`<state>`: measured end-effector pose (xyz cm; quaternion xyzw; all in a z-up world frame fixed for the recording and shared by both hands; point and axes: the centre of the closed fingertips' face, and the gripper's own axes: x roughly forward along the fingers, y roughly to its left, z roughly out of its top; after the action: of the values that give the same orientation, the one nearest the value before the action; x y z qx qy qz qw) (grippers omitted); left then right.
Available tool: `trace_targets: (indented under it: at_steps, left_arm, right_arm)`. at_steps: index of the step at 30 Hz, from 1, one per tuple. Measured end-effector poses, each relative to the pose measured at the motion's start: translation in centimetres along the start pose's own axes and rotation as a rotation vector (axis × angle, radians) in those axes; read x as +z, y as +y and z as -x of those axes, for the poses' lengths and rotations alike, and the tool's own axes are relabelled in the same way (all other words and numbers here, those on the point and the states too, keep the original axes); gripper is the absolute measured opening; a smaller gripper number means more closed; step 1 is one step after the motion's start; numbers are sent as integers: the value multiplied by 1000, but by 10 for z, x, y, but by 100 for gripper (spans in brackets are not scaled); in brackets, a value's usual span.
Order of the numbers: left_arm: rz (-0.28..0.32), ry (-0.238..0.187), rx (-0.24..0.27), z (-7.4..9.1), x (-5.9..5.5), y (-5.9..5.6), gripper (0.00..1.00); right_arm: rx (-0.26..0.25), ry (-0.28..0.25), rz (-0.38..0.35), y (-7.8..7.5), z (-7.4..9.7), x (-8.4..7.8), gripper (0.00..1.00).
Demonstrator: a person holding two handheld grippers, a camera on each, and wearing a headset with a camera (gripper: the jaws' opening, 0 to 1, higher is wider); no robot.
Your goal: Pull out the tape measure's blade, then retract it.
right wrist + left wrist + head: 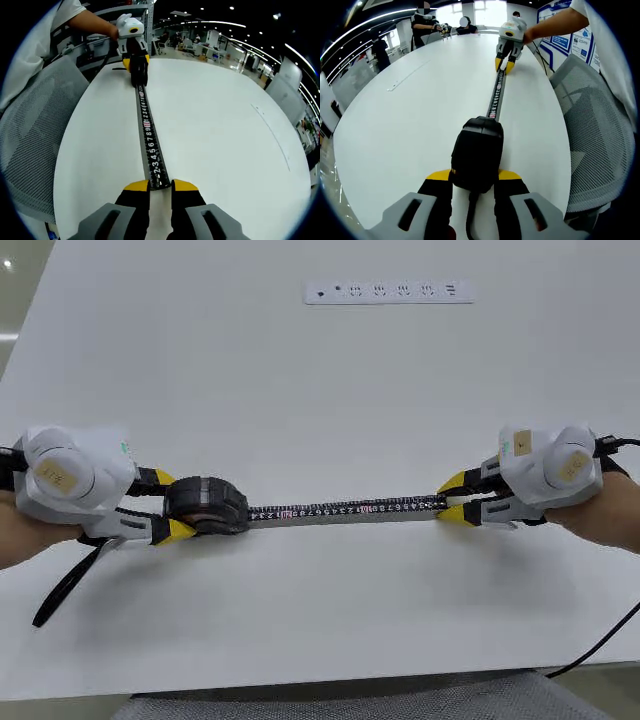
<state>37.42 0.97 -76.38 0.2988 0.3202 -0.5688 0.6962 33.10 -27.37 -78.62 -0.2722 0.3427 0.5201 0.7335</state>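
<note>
Long white table [320, 370] in an open office, lit from overhead.
My table top is rounded at the ends, and a white power strip [389, 292] lies flat near its far edge. A grey mesh chair [590, 135] stands just beside me. One end of the room has bright windows [485, 6] and blue wall boards [543, 11]; the other has strip lights [225, 22] on a dark ceiling.

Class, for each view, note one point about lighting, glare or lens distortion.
Head view: soft, even light, the white table nearly washed out, a faint shadow under the blade. Left gripper view: fisheye bows the table's edge; the windows are blown out. Right gripper view: same bowing; ceiling lights glare against a dark ceiling.
</note>
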Motion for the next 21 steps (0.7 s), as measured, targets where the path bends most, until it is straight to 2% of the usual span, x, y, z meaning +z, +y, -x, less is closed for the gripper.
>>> trace_targets:
  at_steps: [1,5,13,14,18,19,21]
  left_arm:
    - [3,1,-1,0,0,0,28]
    - [8,7,-8,-2,-1,-3,37]
    - [29,-9,-7,-1,1,-2,38]
    - [56,-24,-11,1,3,-2,39]
    - [78,-28,3,6,2,0,43]
    - [80,-29,10,7,2,1,43]
    - [104,-42,15,11,5,-1,45]
  right_arm:
    - [-3,-10,-28,-1,1,2,15]
    - [-13,-18,-45,-4,2,2,19]
    - [-24,-31,-73,-5,3,2,20]
    - [-28,-43,-93,-4,5,4,20]
    - [-36,-56,-144,-2,8,8,27]
    - [-36,-66,-180,0,9,11,29]
    - [-43,-74,-188,0,10,12,33]
